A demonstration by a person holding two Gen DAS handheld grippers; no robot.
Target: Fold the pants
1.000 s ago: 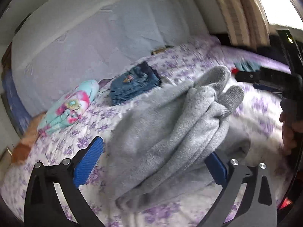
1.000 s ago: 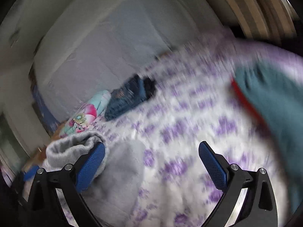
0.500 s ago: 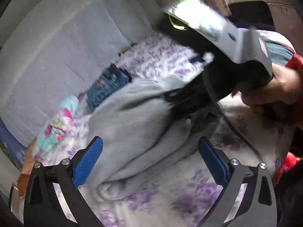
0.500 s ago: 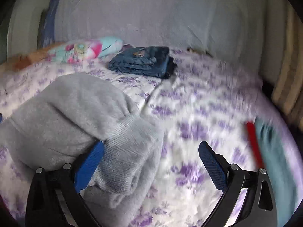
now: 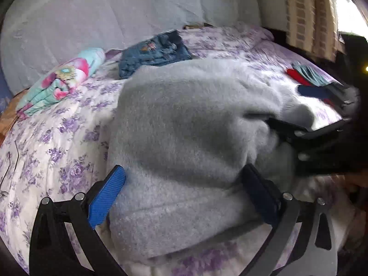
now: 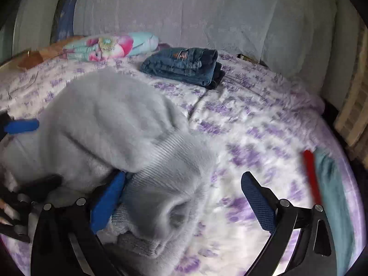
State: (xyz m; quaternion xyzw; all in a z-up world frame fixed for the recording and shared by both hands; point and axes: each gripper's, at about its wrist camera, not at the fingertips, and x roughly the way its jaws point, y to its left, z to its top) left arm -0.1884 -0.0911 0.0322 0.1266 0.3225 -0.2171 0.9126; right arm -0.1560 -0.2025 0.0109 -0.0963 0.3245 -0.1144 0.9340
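1. Bed (image 5: 57, 142): grey pants (image 5: 184, 126) lie bunched mid-bed, long axis roughly 7 to 1 o'clock.
2. Left tool (image 5: 184, 197): wide open, straddling the bundle, gripping nothing.
3. Right tool (image 6: 184, 197): wide open, cuff (image 6: 161, 161) against its 9 o'clock finger; nearer the cuffs.
4. No containers visible.

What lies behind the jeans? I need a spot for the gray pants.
Behind the jeans there is a strip of floral bedspread, then the pale headboard. A dark object peeks out there; the jeans cover the rest.
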